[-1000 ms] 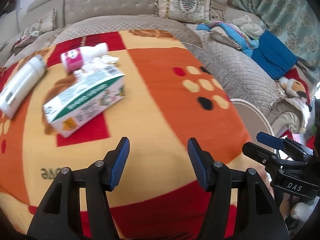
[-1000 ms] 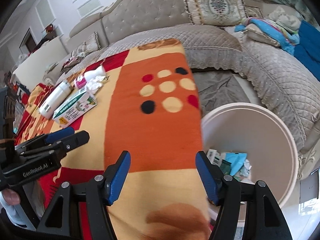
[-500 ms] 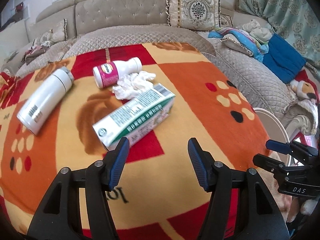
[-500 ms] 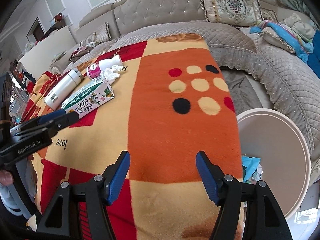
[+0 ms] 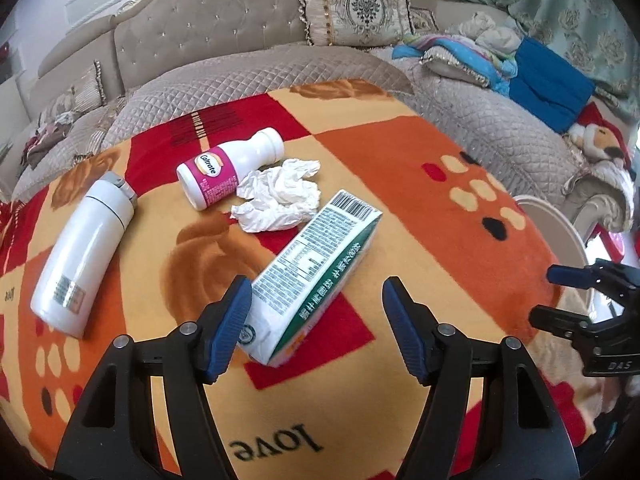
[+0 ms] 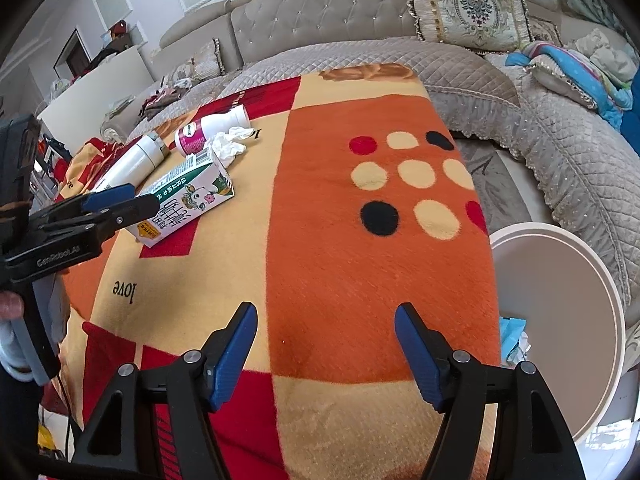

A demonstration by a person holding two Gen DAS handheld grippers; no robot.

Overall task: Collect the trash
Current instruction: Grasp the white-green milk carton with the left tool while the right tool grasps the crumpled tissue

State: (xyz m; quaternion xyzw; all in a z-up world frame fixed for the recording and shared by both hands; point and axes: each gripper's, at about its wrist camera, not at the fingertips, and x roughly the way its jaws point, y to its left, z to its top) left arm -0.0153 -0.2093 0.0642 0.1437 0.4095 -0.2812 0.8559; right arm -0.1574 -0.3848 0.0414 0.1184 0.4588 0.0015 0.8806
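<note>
A green-and-white milk carton point(image 5: 316, 276) lies on its side on the orange and red blanket point(image 5: 420, 208). Its near end shows between the fingers of my left gripper point(image 5: 316, 312), whose jaws are opening; the pads do not touch it. Behind the carton lie a crumpled white tissue point(image 5: 280, 196), a pink-labelled white bottle point(image 5: 228, 172) and a white flask point(image 5: 80, 252). My right gripper point(image 6: 324, 344) hovers over bare orange blanket, its jaws opening with nothing between them. From the right wrist view, the carton point(image 6: 188, 204) sits just beyond the left gripper point(image 6: 116, 204).
A round white bin point(image 6: 600, 280) stands off the blanket's right edge, with blue and white scraps point(image 6: 514, 336) inside. A quilted grey sofa point(image 6: 360, 60) with cushions wraps the back and right. A hand point(image 6: 10, 304) shows at the far left.
The left gripper has swung left across the blanket, so the carton now lies between its fingers. The right gripper shifted left, away from the bin. Both pairs of jaws stand slightly wider.
</note>
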